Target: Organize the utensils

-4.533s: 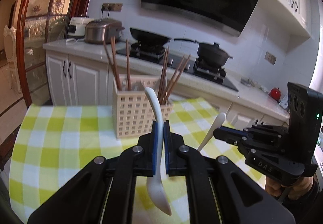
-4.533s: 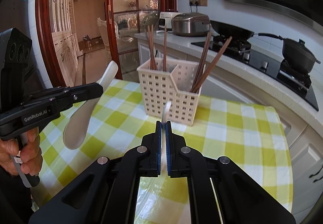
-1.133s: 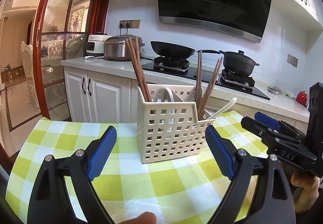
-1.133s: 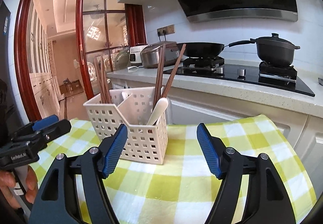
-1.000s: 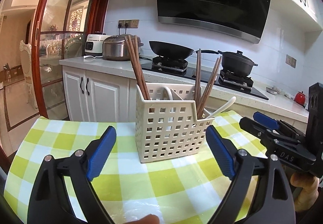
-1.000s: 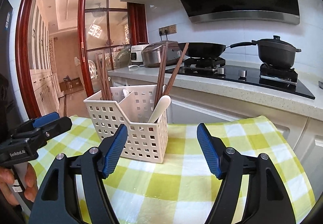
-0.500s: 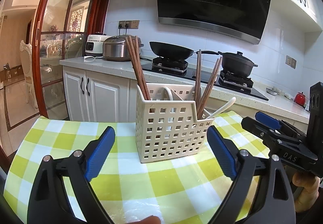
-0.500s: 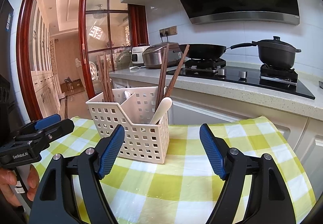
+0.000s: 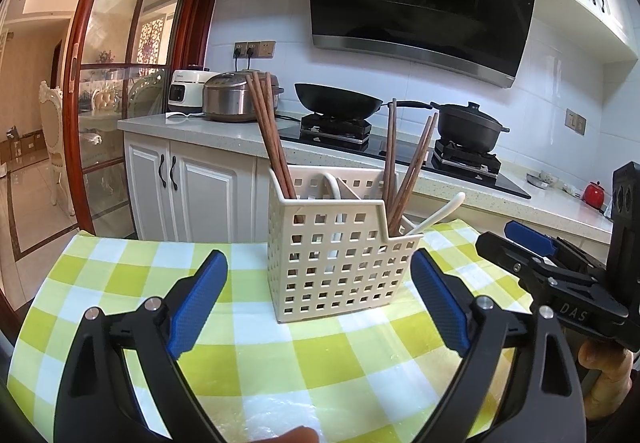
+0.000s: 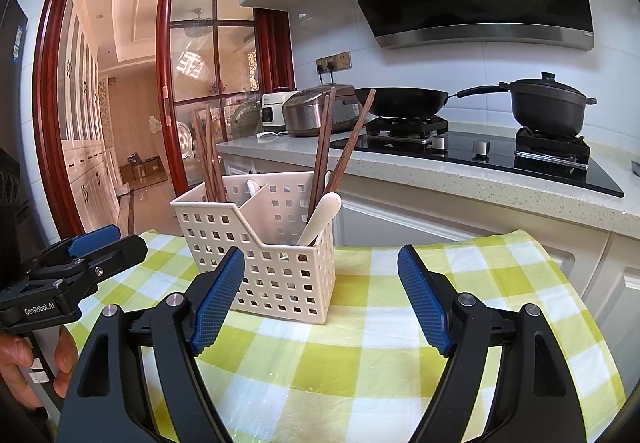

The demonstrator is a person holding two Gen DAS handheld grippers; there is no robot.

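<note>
Spoons are out of your grip now: moments ago each gripper pinched one, and both white spoons stand in the basket with the chopsticks. Your left gripper gapes wide and empty; the left spoon shows only a handle tip. Your right gripper, whose jaws have just been opening, holds nothing; its spoon leans rightward. Organizing looks finished, though the tablecloth near you is cut off.
</note>
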